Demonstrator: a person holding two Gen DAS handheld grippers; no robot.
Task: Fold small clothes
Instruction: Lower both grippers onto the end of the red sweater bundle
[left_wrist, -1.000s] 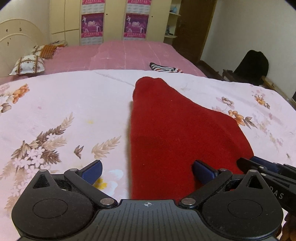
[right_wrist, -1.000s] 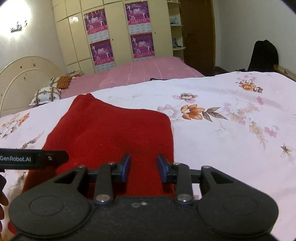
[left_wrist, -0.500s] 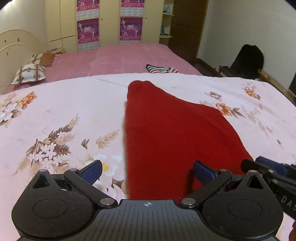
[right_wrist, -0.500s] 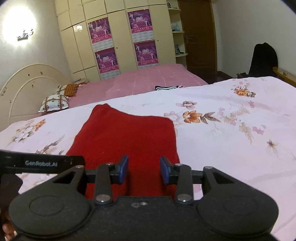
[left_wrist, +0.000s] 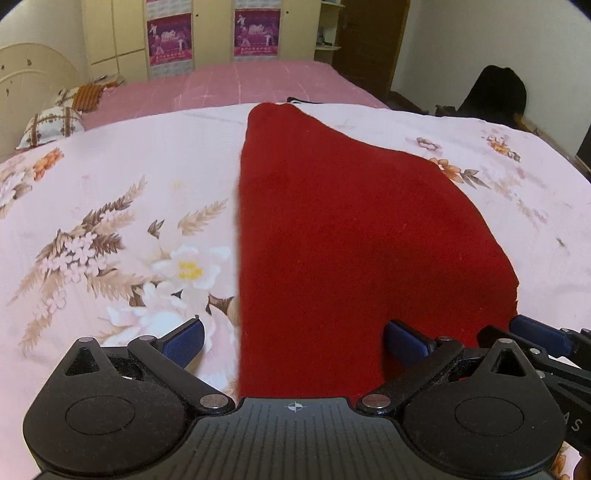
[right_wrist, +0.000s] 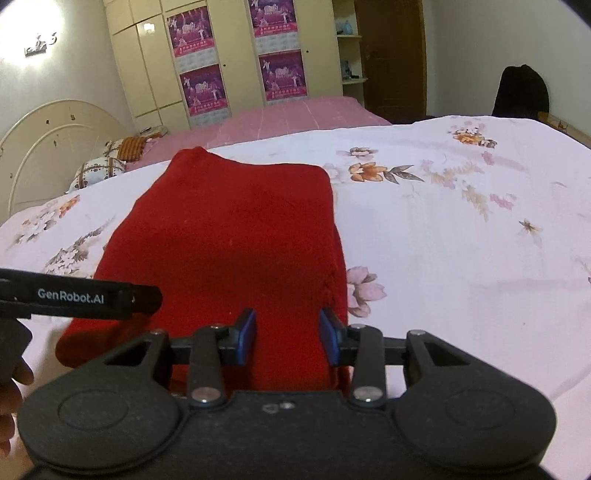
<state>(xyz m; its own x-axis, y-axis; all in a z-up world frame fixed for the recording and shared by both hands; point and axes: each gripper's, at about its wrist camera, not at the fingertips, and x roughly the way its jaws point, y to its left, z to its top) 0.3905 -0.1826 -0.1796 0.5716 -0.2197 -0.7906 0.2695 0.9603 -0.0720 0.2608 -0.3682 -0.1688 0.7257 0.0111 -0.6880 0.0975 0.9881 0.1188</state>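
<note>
Both tools sit at the near edge of the red garment (left_wrist: 351, 240). My left tool (left_wrist: 293, 341) is spread wide, 1 pad over the floral bedsheet (left_wrist: 110, 206), the other over the red cloth, pinching nothing. My right tool (right_wrist: 288, 336) is only partly spread, its jaws straddling the garment's near right edge without pressing it. That garment lies flat on the bedsheet, narrowing toward the pink bed (right_wrist: 280, 118) beyond.

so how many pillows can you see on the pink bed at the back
2. A white patterned pillow lies by the headboard, and an orange striped pillow sits just behind it. Others may be hidden.
</note>
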